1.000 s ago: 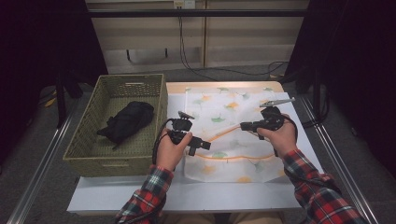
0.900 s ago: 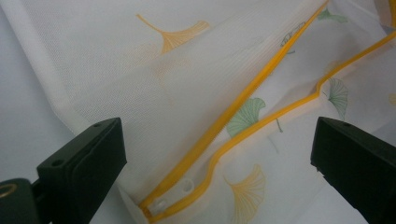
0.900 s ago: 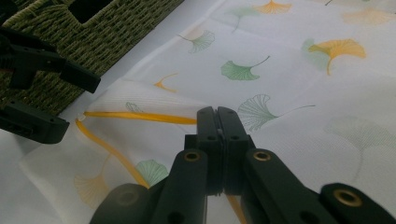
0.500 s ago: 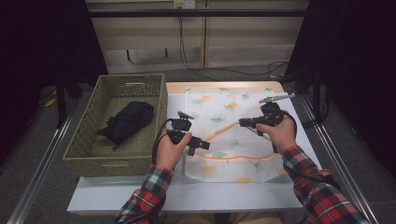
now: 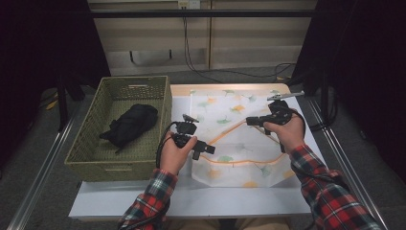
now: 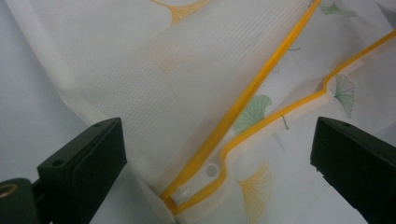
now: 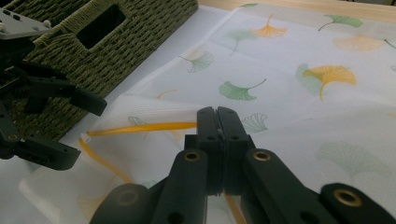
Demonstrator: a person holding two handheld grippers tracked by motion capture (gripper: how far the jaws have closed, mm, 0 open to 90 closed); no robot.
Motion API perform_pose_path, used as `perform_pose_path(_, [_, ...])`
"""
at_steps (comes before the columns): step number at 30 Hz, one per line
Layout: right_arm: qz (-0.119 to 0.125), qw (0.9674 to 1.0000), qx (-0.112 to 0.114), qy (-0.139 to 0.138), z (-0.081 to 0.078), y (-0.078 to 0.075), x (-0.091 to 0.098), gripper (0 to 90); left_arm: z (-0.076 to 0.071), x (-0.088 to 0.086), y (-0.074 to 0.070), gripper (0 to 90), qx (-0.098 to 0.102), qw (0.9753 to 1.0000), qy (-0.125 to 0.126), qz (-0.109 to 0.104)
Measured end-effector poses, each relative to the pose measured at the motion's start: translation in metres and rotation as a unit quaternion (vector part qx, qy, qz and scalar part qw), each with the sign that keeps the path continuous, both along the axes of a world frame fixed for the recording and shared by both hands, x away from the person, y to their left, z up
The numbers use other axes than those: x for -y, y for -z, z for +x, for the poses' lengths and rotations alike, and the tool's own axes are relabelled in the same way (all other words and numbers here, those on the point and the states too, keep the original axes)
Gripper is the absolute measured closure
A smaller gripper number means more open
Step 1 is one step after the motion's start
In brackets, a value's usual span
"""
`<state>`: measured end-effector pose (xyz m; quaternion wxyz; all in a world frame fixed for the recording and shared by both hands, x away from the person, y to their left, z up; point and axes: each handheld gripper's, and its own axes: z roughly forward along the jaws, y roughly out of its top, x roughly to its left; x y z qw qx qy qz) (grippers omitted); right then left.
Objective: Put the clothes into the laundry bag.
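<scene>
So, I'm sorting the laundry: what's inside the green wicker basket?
A crumpled black garment lies on the floor of the basket; anything beneath it is covered.

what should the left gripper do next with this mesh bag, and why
Probably close the left gripper on the mesh bag corner. Its jaws stand open around the yellow zipper end, while the right gripper is shut at the zipper farther along.

A: How was the high view lit?
B: Light fell from above on the bench (image 5: pixel 191 201); the surroundings stayed nearly black, and the picture was soft and slightly grainy.
A: And the gripper views?
B: Evenly bright, without glare. Near jaws were blurred; the mesh bag (image 6: pixel 196 88) stayed sharp, its far edge soft.
</scene>
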<state>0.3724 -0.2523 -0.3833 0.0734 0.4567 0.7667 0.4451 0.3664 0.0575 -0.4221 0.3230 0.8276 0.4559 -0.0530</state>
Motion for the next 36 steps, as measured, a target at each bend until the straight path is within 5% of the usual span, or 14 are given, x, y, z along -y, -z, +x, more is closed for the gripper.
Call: perform_pose_path(36, [0.007, 0.9999, 0.004, 0.009, 0.014, -0.017, -0.001, 89.9, -0.004, -0.002, -0.004, 3.1, -0.001, 0.9999, 0.011, 0.001])
